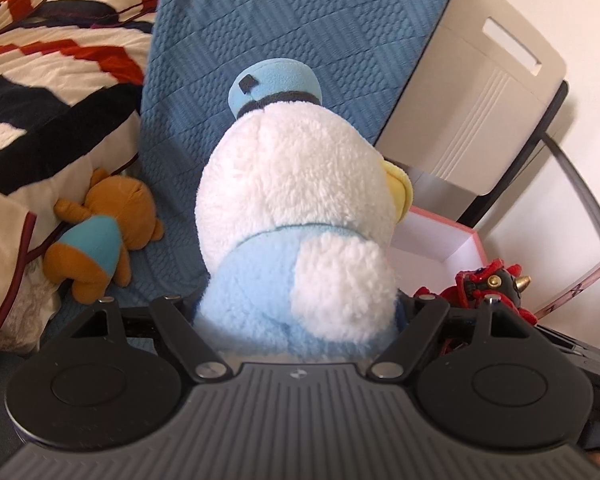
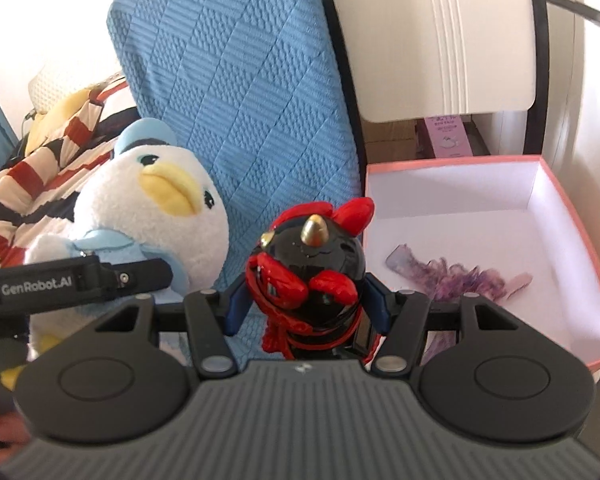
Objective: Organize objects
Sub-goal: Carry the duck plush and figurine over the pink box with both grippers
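A white plush duck [image 1: 296, 200] with a light-blue hat and jacket fills the left wrist view. My left gripper [image 1: 300, 304] is shut on its lower body, and the plush hides the fingertips. The right wrist view shows the same duck [image 2: 152, 208] facing the camera, with the left gripper [image 2: 140, 276] clamped on it from the side. My right gripper [image 2: 306, 316] is shut on a glossy black figurine [image 2: 312, 256] with red ears, red paws and a gold horn; its blue pads [image 2: 236, 312] press on both sides. The figurine [image 1: 488, 284] also shows at the right of the left wrist view.
An open pink box [image 2: 580, 216] with a white inside stands at the right and holds a purple tufted object [image 2: 456, 276]. An orange plush bear [image 1: 100, 236] lies on the blue quilted cover [image 1: 260, 20] beside a striped blanket [image 1: 40, 80]. A white cabinet [image 2: 440, 40] stands behind the box.
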`<action>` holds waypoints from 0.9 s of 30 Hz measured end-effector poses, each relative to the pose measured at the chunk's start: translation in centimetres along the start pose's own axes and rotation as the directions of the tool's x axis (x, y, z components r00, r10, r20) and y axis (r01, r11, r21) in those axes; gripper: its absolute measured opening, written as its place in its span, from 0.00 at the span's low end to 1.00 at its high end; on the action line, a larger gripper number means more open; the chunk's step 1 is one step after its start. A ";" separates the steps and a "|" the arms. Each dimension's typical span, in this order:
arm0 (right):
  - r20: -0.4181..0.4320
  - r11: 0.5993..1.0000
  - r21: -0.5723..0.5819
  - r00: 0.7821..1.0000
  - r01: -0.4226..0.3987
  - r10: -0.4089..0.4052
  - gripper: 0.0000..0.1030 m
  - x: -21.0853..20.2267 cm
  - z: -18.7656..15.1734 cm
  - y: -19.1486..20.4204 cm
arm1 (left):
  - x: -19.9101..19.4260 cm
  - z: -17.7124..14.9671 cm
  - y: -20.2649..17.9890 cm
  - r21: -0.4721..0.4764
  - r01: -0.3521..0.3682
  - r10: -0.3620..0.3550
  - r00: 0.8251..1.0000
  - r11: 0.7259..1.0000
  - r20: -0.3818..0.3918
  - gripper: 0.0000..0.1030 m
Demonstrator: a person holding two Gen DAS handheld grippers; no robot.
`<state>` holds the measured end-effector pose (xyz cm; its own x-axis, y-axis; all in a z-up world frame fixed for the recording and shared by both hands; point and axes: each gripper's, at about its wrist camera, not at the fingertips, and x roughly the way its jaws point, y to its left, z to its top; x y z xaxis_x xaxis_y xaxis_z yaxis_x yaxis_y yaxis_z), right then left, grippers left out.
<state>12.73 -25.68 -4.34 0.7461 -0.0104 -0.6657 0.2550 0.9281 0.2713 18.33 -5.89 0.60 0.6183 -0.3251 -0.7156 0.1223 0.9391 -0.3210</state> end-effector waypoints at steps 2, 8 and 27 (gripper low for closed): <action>0.010 1.000 -0.005 1.000 -0.003 0.003 0.60 -0.4 0.7 -0.3 | -0.1 0.7 -0.9 0.008 0.000 0.000 1.000 1.000 0.003 0.80; 0.037 1.000 0.010 0.999 -0.014 0.013 0.60 -1.5 3.0 -1.4 | -0.3 2.6 -3.8 0.043 0.010 -0.010 1.000 0.999 0.019 0.80; 0.071 0.994 0.088 0.995 0.070 -0.076 0.60 -1.7 6.9 -11.1 | 7.1 5.0 -13.9 0.125 0.085 -0.084 0.996 0.988 -0.019 0.80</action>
<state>12.89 -38.50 -1.45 0.7666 -0.1074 -0.6331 0.3592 0.8890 0.2841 24.88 -20.65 3.08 0.5912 -0.4044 -0.6978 0.2706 0.9145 -0.3008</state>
